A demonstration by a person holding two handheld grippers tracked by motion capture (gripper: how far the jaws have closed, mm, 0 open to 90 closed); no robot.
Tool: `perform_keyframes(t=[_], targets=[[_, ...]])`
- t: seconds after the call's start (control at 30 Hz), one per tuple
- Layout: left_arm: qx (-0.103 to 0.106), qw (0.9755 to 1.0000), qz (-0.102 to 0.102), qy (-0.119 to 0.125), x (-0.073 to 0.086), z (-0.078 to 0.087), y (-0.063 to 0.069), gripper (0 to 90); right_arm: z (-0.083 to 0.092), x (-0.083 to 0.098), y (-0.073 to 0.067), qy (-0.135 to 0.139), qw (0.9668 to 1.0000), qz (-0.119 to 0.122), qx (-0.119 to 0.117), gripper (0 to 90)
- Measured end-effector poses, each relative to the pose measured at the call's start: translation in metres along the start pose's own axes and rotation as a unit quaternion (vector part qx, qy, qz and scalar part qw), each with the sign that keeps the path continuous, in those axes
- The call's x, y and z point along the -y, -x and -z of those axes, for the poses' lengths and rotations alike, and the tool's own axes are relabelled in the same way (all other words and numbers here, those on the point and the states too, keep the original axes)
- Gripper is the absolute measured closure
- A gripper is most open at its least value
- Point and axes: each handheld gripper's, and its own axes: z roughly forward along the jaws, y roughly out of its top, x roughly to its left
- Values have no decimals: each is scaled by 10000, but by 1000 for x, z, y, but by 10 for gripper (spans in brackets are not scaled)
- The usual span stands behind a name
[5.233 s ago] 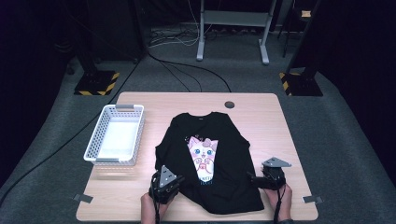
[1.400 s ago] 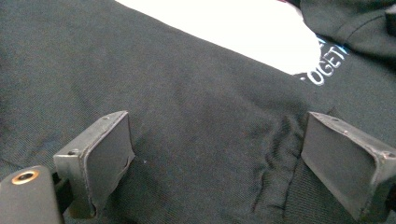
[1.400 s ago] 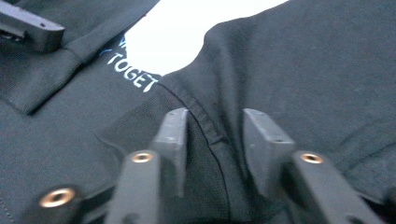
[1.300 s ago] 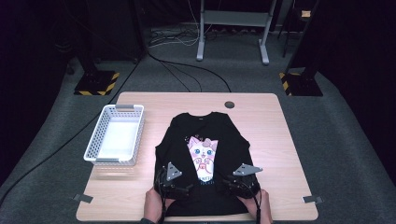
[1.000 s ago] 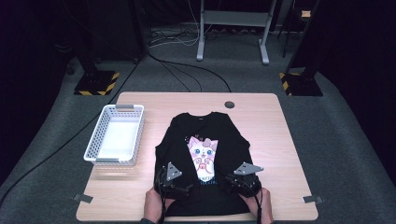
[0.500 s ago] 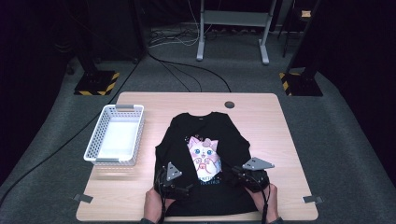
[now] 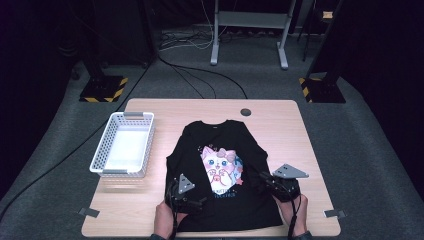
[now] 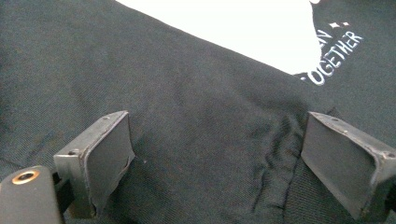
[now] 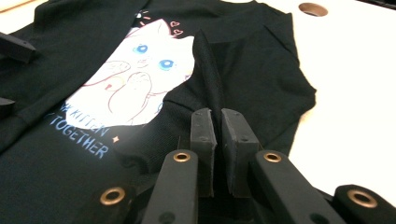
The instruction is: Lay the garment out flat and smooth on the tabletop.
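A black T-shirt with a white cat print lies flat on the wooden table, neck away from me. My left gripper rests on the shirt's lower left part. In the left gripper view its jaws stand wide apart, with smooth cloth between them and nothing pinched. My right gripper is at the shirt's right side, a little above the table. The right gripper view shows its jaws shut on a raised ridge of the black cloth, beside the cat print.
A white mesh basket stands empty on the table's left part. A round cable hole sits near the far edge, also seen in the right gripper view. Bare wood lies right of the shirt. Stands and cables are on the floor beyond.
My right gripper has moved right and up, pulling a fold of the shirt with it. The left gripper has stayed where it was.
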Motion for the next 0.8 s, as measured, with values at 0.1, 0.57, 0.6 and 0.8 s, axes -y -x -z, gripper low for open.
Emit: perform_keyframes(t=[0.1,0.57,0.6,0.8], targets=[[0,10000,-2,-6,0,0,0,92,2,0,4,29,10000,-32,56,837],[9,10000,3,-4,0,0,0,93,14,3,28,142,9988,-315,353,837],[9,10000,3,-4,0,0,0,93,16,4,31,164,9986,-348,370,838],[4,10000,3,-2,0,0,0,93,22,9,43,249,9967,-586,509,839]])
